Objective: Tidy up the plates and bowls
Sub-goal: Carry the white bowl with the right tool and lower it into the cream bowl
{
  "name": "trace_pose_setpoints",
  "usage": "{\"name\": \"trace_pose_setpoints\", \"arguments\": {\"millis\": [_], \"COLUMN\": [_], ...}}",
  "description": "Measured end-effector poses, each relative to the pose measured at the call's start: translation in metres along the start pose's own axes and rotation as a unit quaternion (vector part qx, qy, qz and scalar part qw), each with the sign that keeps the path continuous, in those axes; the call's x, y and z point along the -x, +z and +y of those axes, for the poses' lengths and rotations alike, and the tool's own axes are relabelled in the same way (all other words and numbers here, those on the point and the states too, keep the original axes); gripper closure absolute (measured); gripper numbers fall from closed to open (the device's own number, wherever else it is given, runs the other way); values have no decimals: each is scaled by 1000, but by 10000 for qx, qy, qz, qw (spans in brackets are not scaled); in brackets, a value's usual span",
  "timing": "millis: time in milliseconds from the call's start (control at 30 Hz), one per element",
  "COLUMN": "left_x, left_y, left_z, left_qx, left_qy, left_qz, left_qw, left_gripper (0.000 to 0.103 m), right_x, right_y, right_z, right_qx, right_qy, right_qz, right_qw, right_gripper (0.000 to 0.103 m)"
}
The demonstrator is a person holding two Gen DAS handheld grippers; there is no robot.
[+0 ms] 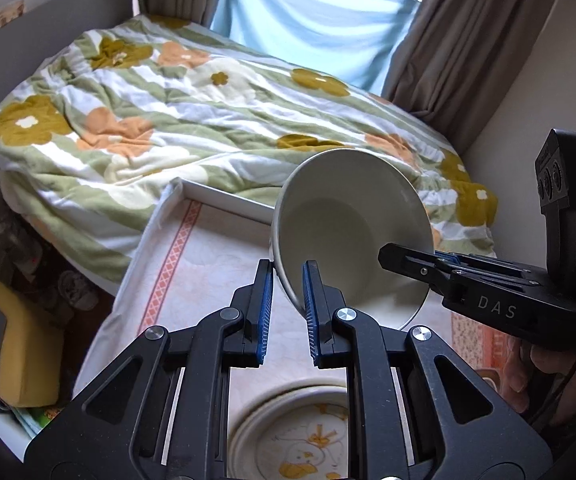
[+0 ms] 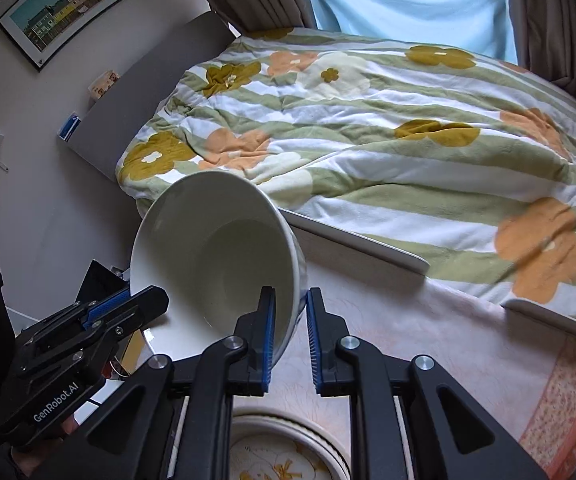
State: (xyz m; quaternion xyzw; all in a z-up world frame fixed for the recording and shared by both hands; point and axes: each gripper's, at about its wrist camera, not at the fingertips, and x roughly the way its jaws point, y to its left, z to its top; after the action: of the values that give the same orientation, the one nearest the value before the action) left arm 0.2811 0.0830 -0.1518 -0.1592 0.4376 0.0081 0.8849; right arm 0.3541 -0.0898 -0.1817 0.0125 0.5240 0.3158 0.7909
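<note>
1. Left tool (image 1: 288,312): its blue pads straddle the near rim of a white bowl (image 1: 348,240), one pad inside the wall and one outside. Whether they actually pinch it I cannot tell.
2. Right tool (image 2: 291,332): set the same way on the opposite rim of the bowl (image 2: 215,256); the grip looks close, but contact is unclear.
3. The bowl hangs tilted, mouth toward the cameras, above the cloth-covered bench (image 1: 207,272), between the two tools.
4. Below both tools lies a plate (image 1: 300,436) with a yellow pattern, flat on the bench.
5. Beyond the bench is a bed (image 1: 167,120) with a flowered quilt.
6. Progress, as I judge it: the bowl is lifted but not yet placed, and stacking remains.
</note>
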Motion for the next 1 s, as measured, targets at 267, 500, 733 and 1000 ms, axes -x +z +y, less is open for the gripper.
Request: {"name": "trace_pose_setpoints", "arguments": {"millis": [267,500,733,1000], "left_x": [49,64,44,1], "left_y": [-58,-113,-155,-194], "left_z": [-108,-195,-247,-255], "left_qx": [-388,-764,-1205,-1417], "left_qy": [-501,-904,-1144,-1039], "left_qz": [-93,105,693,1408], "left_qw": [9979,9929,9837,9743], "left_gripper": [90,90,90,90], "right_x": [110,184,210,186], "right_y": [-79,-147,-209,-254], "right_z": [-42,-88,-133,-164], "right_qx": [-307,-659,-1378,-1991], "right_qy": [-357,-776,-1052,-1050], "right_qz": [-420,-589,-521,-165], "right_qw": [9980,9931,9835,9742], "right_gripper": [89,89,89,89]}}
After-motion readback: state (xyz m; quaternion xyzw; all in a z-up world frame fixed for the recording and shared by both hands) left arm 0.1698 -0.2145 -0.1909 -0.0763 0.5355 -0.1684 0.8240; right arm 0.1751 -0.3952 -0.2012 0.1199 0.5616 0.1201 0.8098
